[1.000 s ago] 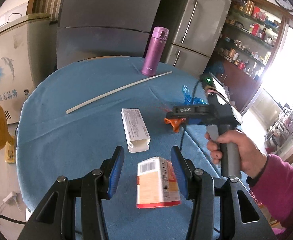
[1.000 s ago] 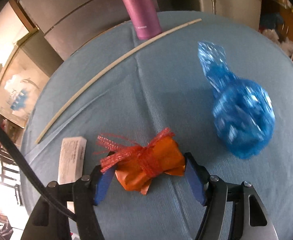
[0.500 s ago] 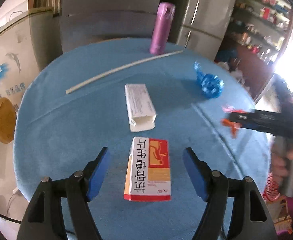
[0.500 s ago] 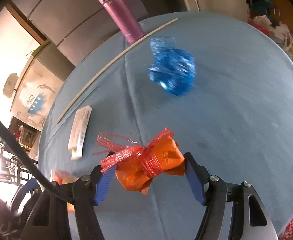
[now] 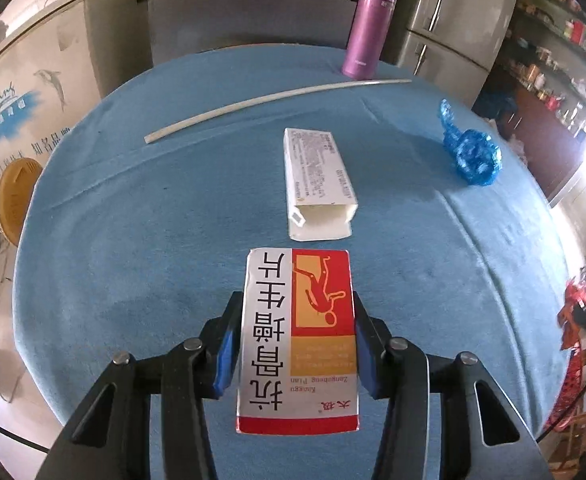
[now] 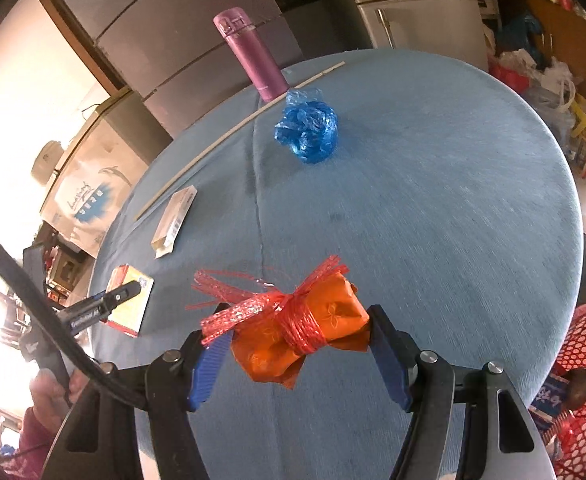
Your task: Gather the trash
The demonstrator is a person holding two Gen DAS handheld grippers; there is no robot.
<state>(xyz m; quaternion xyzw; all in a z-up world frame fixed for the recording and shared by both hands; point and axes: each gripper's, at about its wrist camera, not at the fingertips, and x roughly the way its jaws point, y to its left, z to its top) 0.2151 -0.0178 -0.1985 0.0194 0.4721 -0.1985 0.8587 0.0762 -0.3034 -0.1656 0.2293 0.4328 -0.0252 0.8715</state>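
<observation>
My left gripper (image 5: 297, 344) is shut on a red and white medicine box (image 5: 299, 340), its blue pads against both long sides; the box also shows in the right wrist view (image 6: 127, 300). My right gripper (image 6: 293, 356) is shut on an orange wrapper bundle (image 6: 301, 336) tied with red net, held above the table's near edge. A white open carton (image 5: 317, 184) lies past the box. A crumpled blue plastic bag (image 5: 471, 152) lies at the right, and shows in the right wrist view (image 6: 307, 130).
The round table has a blue cloth (image 5: 153, 220). A purple flask (image 5: 367, 26) stands at the far edge, with a long white strip (image 5: 273, 98) in front of it. A red mesh basket (image 6: 581, 392) holding trash stands beside the table at lower right.
My left gripper has closed on the medicine box. My right gripper has carried the orange bundle back toward the table's edge, and the red basket has come into view.
</observation>
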